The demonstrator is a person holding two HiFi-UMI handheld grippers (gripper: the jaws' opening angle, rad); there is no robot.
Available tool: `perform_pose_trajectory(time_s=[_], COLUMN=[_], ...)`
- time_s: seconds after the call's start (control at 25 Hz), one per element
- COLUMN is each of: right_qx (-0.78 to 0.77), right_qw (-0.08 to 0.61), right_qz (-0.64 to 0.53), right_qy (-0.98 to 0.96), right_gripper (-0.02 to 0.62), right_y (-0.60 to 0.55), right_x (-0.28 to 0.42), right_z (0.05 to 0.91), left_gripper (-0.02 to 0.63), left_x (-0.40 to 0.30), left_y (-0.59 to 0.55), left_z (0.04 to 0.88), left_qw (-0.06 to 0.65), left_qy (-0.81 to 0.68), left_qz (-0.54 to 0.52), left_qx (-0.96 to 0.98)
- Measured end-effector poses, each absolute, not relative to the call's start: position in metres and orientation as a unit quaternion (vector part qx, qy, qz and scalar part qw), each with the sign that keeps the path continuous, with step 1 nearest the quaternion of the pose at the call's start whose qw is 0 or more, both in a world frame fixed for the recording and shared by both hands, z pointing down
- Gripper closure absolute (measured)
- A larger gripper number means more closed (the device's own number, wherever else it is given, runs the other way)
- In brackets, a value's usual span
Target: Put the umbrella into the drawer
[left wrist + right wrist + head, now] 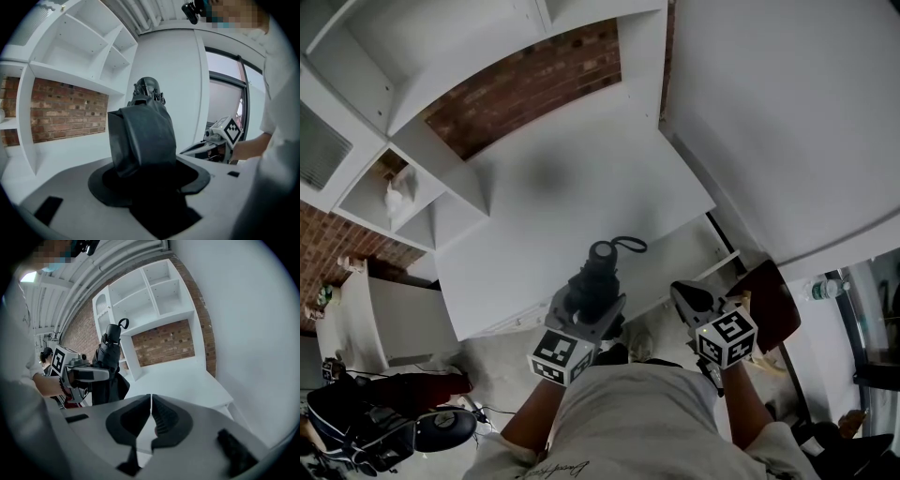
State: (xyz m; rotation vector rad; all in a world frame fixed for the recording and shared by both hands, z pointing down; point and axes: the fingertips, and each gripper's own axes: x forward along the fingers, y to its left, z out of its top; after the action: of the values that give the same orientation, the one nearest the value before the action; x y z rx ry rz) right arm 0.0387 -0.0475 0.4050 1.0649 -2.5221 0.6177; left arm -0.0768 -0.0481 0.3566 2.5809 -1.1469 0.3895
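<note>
The left gripper (594,302) clamps its jaws on the folded black umbrella (143,136), long axis running out ahead of them, strap end farthest, while the right gripper (151,414), jaws together and empty, hangs just beside.

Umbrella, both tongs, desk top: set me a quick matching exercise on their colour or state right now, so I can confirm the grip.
Things:
1. umbrella
2. left tongs
3. right tongs
4. desk top

States:
A. shut, with nothing between them
B. white and flat
C. black and folded
D. clamped on the umbrella

Pairs: 1-C, 2-D, 3-A, 4-B
</note>
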Motion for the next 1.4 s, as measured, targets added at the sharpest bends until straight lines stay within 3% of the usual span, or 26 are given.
perform_pose_trajectory(time_s=[1.4], right_qx=[0.401], right_qw=[0.174], right_qz=[0.265], right_qy=[-0.860], right_gripper=[0.566], right_y=[-0.073], right_x=[0.036], right_z=[0.445], left_gripper=[0.335], left_x=[-0.072], left_y=[-0.098], left_z=[0.432], left_qw=[0.159], left_qy=[-0.345], left_qz=[0.209], left_qx=[0.901])
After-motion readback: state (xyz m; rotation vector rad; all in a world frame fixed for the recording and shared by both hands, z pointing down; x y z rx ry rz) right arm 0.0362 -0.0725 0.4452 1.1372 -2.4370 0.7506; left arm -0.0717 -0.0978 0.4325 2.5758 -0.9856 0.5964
